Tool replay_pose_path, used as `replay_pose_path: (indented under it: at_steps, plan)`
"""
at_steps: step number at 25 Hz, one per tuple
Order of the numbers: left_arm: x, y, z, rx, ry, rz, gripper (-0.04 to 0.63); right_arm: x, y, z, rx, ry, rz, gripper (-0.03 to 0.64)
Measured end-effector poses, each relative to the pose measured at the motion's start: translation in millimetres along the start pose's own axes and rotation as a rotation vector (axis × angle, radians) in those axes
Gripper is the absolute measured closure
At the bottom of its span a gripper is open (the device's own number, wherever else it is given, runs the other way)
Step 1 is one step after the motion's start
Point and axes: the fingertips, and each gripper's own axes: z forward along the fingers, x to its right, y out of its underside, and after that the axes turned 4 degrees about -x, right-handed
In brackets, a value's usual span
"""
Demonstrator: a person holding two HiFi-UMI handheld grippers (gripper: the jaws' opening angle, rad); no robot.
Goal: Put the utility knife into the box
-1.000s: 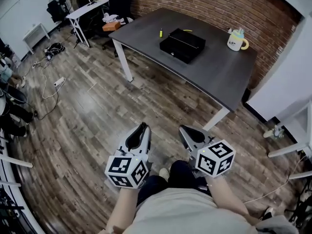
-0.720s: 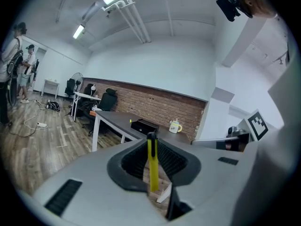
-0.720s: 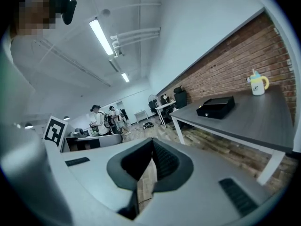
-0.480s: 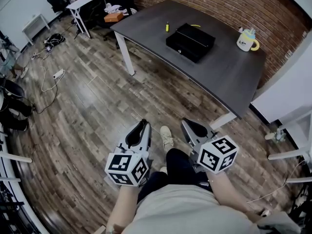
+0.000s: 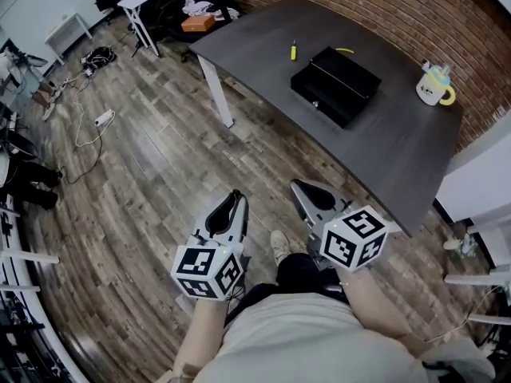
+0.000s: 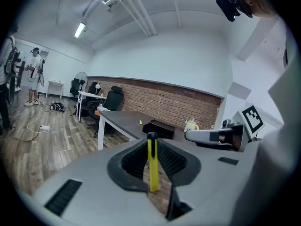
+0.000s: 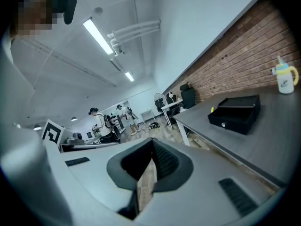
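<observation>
The small yellow utility knife [image 5: 293, 51] lies on the dark grey table [image 5: 247, 38], just left of the black box [image 5: 335, 84]. Both also show far ahead in the left gripper view, the knife [image 6: 140, 122] and the box [image 6: 160, 127], and in the right gripper view, the knife [image 7: 212, 109] and the box [image 7: 235, 113]. My left gripper [image 5: 233, 200] and right gripper [image 5: 302, 188] hang side by side over the wooden floor, well short of the table. Both are shut. A thin yellow strip with a black top shows between the left gripper's [image 6: 152, 138] jaws; I cannot tell what it is. The right gripper [image 7: 152, 142] holds nothing.
A pale mug [image 5: 435, 86] with a yellow handle stands on the table's far right. The table's white leg [image 5: 217, 94] and near edge lie ahead. A brick wall [image 5: 415, 14] backs the table. Cables [image 5: 96, 118] trail on the floor at left, where people [image 7: 96, 121] stand far off.
The table, box and knife have shifted right and closer in the head view as I walk toward them. Both grippers keep the same pose, shut.
</observation>
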Motion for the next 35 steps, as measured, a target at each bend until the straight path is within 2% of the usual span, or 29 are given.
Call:
replay_pose_path:
  at_steps: [6, 12, 22, 27, 35]
  plan:
    - [-20, -45, 65, 0.032, -0.008, 0.03, 0.517, 36, -54, 44, 0.03, -0.04, -0.036, 0.618]
    - [-19, -72, 117, 0.046, 0.008, 0.04, 0.517, 84, -88, 60, 0.046, -0.012, -0.029, 0.618]
    - [-30, -76, 161, -0.004, 0.01, 0.023, 0.517, 122, -100, 79, 0.046, -0.006, 0.037, 0.618]
    - [-36, -85, 193, -0.03, 0.059, 0.044, 0.517, 143, -105, 85, 0.063, 0.05, 0.065, 0.618]
    - [-50, -110, 274, -0.06, 0.146, 0.052, 0.517, 205, -126, 88, 0.143, 0.177, 0.125, 0.618]
